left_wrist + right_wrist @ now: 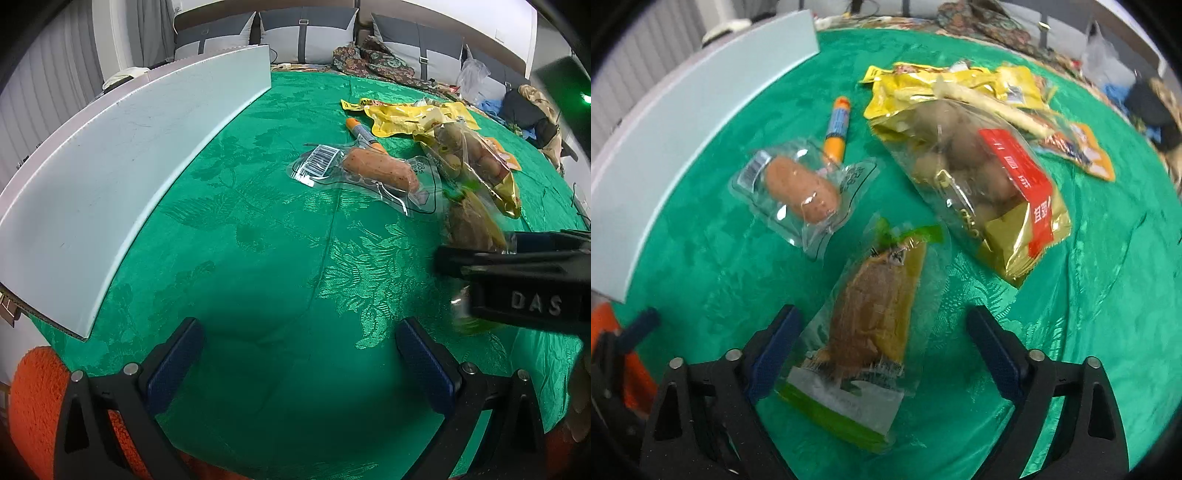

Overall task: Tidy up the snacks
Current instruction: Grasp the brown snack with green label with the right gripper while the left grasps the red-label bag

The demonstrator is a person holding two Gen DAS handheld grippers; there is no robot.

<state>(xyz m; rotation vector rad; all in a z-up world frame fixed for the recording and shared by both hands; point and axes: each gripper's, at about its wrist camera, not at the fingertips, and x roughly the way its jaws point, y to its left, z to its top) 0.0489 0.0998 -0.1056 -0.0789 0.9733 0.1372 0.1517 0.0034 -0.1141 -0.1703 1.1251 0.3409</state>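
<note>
The right gripper (882, 354) has its fingers spread wide, a clear cake packet (871, 328) lying between them on the green surface (1071, 332), seemingly touching the left finger. The left gripper (299, 362) is also spread, holding nothing. "DAS" is readable on the right gripper's body. Ahead of the fingers lie one sausage pack (801, 195), one orange tube (836, 127) and one red-labelled bag (979, 184).

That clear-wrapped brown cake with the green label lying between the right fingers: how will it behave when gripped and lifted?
The clear-wrapped brown cake with the green label probably feels soft: it looks spongy, so a hard squeeze may dent it. Its glossy film looks slippery and loose at the ends, so those may flop. The right gripper stands open around it, and the flat pack seems unlikely to roll.
</note>
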